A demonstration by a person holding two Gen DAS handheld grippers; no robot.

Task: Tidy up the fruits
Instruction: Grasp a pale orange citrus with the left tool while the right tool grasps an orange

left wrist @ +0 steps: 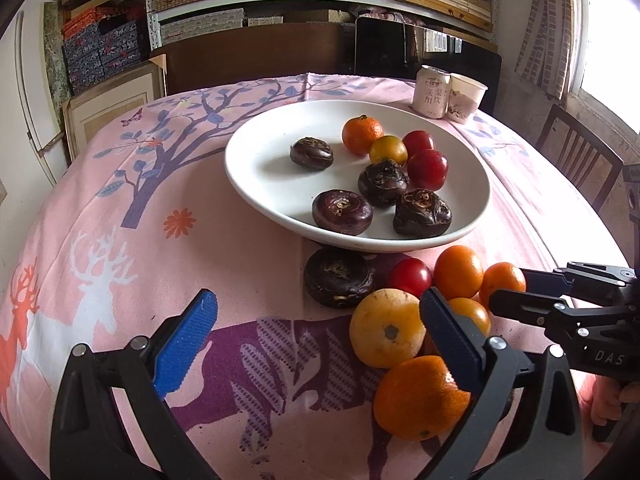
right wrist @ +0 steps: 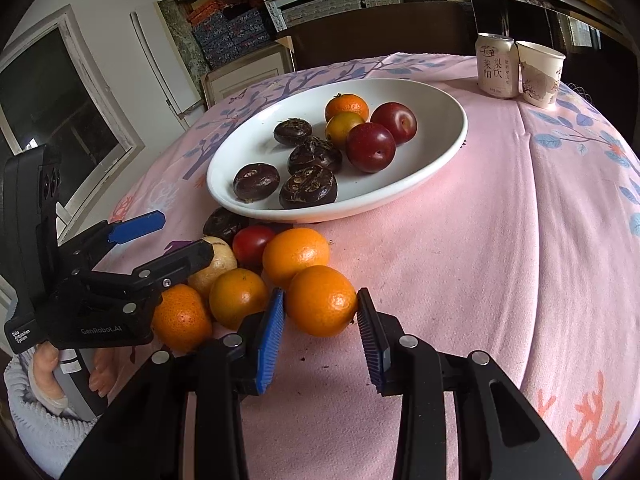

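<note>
A: What is held in the white plate (right wrist: 448, 148)?

B: Four water chestnuts (right wrist: 308, 188), two plums (right wrist: 371, 147) and two small citrus are seen inside.

A: And the claws?

B: The right claw (right wrist: 320, 334) is pressed on an orange (right wrist: 320, 300) at the plate's 6 o'clock, on the desk (right wrist: 500, 260). The left claw (left wrist: 316, 344) is spread.

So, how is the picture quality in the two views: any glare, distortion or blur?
Left wrist view: the window at upper right is blown out white; the fisheye bends the table edge; the plate and fruit look sharp. Right wrist view: light is softer, the orange between the blue fingers is sharp, and the corners are dark.
</note>
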